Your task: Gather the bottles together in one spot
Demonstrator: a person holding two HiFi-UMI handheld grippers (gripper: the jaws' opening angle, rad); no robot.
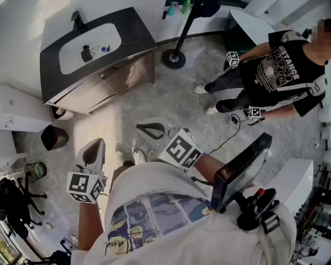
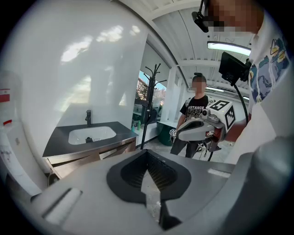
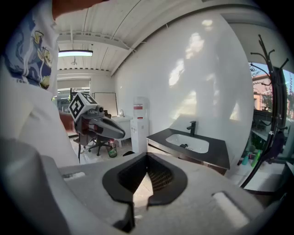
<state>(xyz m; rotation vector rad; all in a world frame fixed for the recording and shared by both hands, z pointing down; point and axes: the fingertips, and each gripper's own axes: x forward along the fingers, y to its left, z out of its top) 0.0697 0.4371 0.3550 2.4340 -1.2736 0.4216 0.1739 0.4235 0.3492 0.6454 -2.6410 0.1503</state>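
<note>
Task not yet begun: L gripper point(image 2: 148, 157) & R gripper point(image 3: 147, 158), jaws fully together, nothing held, hang well short of the sink point(image 1: 67, 58); one small bottle point(image 1: 99, 49) lies inside it, coloured bottles point(image 1: 185, 6) stand apart, beyond its right end.

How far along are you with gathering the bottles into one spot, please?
Nothing looks done yet: a small bottle sits in the sink, while the green bottles stand far off behind the coat stand. Nothing is in hand; the left gripper and right gripper are both shut and empty, well short of the sink. All the gathering is left.
</note>
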